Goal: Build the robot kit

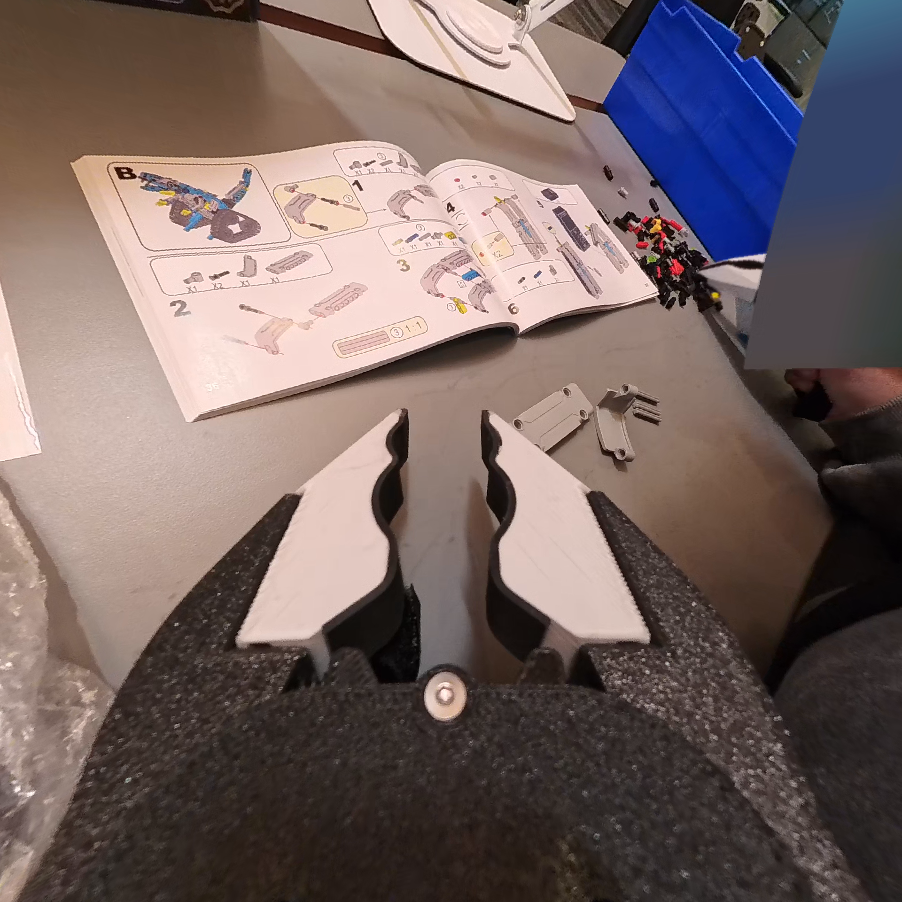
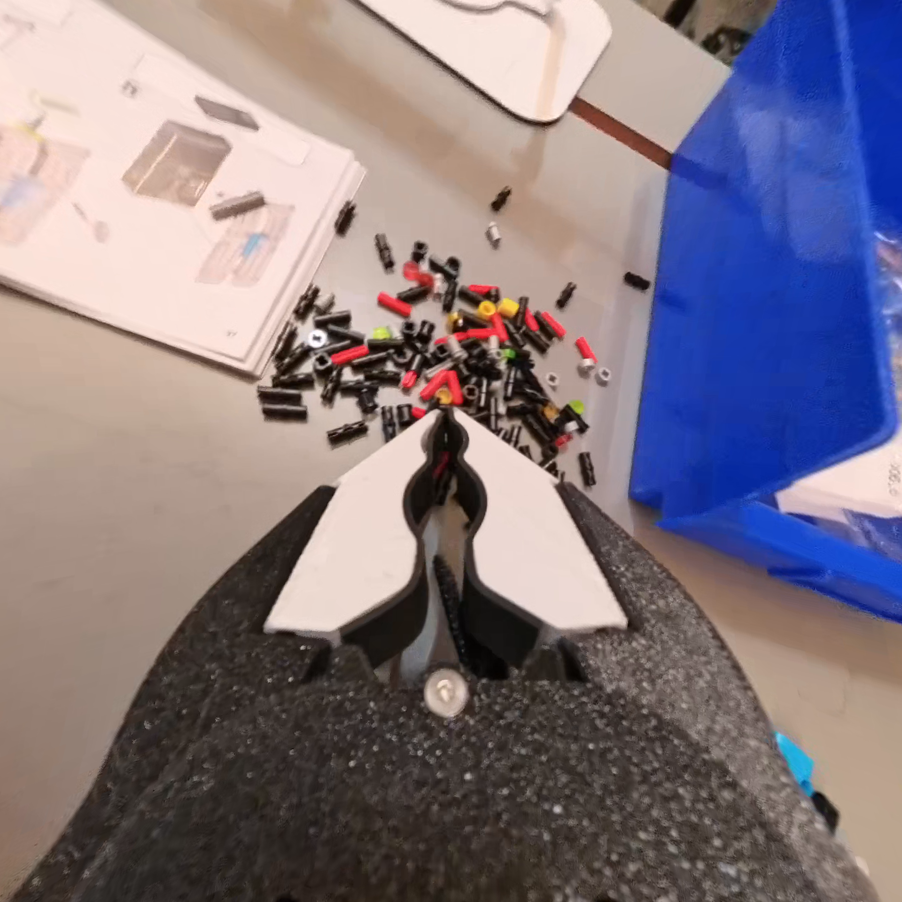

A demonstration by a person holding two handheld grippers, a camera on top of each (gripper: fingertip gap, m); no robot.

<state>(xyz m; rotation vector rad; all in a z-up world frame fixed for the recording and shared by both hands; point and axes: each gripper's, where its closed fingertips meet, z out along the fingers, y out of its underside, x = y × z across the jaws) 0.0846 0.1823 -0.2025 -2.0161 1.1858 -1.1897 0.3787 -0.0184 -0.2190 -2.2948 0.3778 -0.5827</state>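
Note:
My left gripper is open and empty, low over the grey table. Just right of its tips lie a flat grey panel piece and a curved grey piece with pins in it. An open instruction booklet lies ahead of it. My right gripper is shut at the near edge of a pile of small black, red and yellow pins, with a small black pin pinched between its tips. The pile also shows in the left wrist view, beside the booklet.
A blue bin stands right of the pile and shows in the left wrist view. A white stand base sits at the back. A clear plastic bag lies at the left. A person's grey sleeve is at the right. Left tips to right tips: about 35 cm. Between my left fingertips and the curved grey piece there is roughly 12 cm.

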